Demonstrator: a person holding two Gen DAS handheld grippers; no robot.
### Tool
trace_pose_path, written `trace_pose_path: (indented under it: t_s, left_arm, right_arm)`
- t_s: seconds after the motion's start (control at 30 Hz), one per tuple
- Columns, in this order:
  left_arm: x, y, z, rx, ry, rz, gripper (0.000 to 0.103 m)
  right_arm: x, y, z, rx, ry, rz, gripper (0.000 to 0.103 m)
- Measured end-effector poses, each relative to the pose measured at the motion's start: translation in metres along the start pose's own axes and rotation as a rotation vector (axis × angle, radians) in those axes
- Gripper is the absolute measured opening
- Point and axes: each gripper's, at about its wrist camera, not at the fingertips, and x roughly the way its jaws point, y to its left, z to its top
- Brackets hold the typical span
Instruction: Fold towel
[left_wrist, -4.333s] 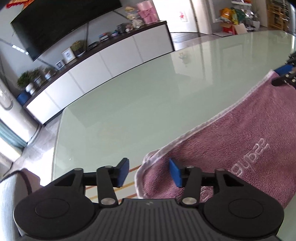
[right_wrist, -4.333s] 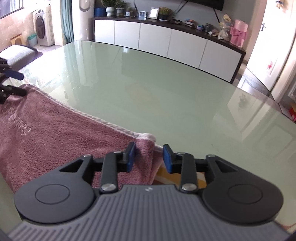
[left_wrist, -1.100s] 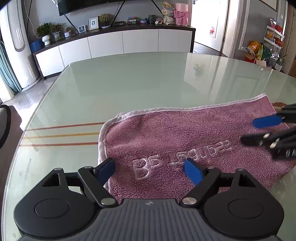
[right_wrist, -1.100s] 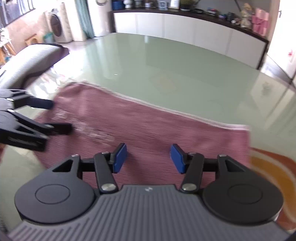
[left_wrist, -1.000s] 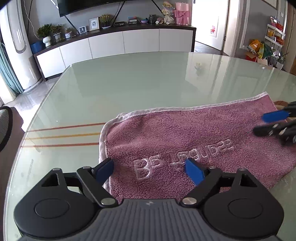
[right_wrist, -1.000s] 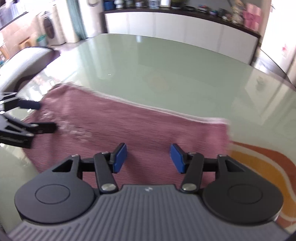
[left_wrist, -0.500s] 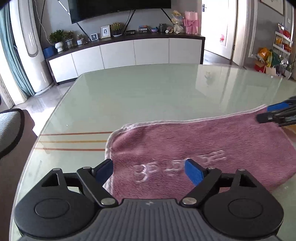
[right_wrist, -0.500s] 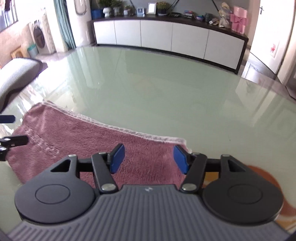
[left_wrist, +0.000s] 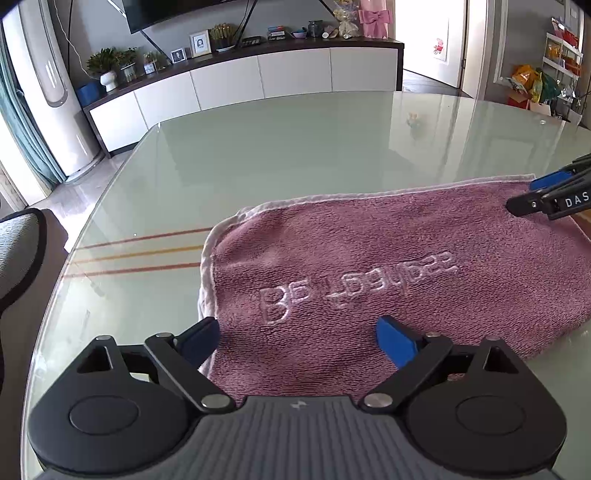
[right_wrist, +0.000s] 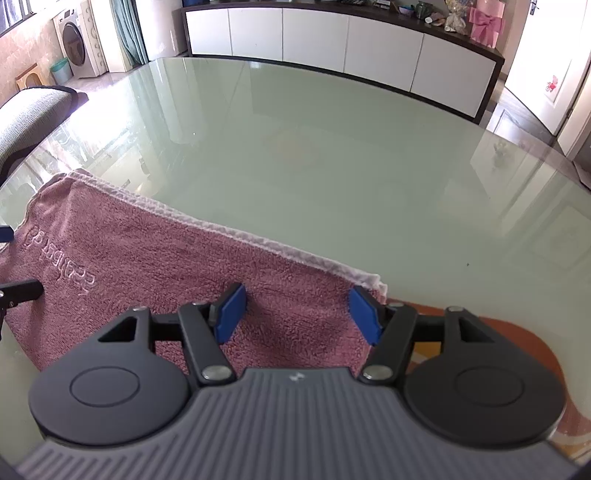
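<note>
The shiny green glass tabletop (left_wrist: 295, 147) holds a flat pink towel (left_wrist: 369, 258). A long white cabinet (left_wrist: 258, 77) stands at the top. Both the left gripper (left_wrist: 297, 338) and right gripper (right_wrist: 295, 314) have released fingers, the right's just spreading wider over the towel.

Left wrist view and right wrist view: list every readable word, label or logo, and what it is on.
"DAS": white letters on the right gripper, cut off by the frame edge.
Embossed lettering on the pink towel: a first letter like "B" shows, the rest cannot be read for certain; in the right wrist view it is too distorted.
Small pictures on the far doors: no readable text.
</note>
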Motion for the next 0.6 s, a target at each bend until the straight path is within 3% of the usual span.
trace_pose_path:
  t_s: [0.4,0.6]
  left_arm:
    - [-0.003,0.004,-0.002,0.051,0.002,0.004,0.093]
    - [-0.023,-0.013,-0.003,0.122,-0.074,0.028,0.091]
  right_arm:
    - [-0.007,-0.004,-0.005,-0.016,0.017,-0.007,0.064]
    - [-0.014,-0.002,-0.006,-0.044,-0.001,-0.022,0.067]
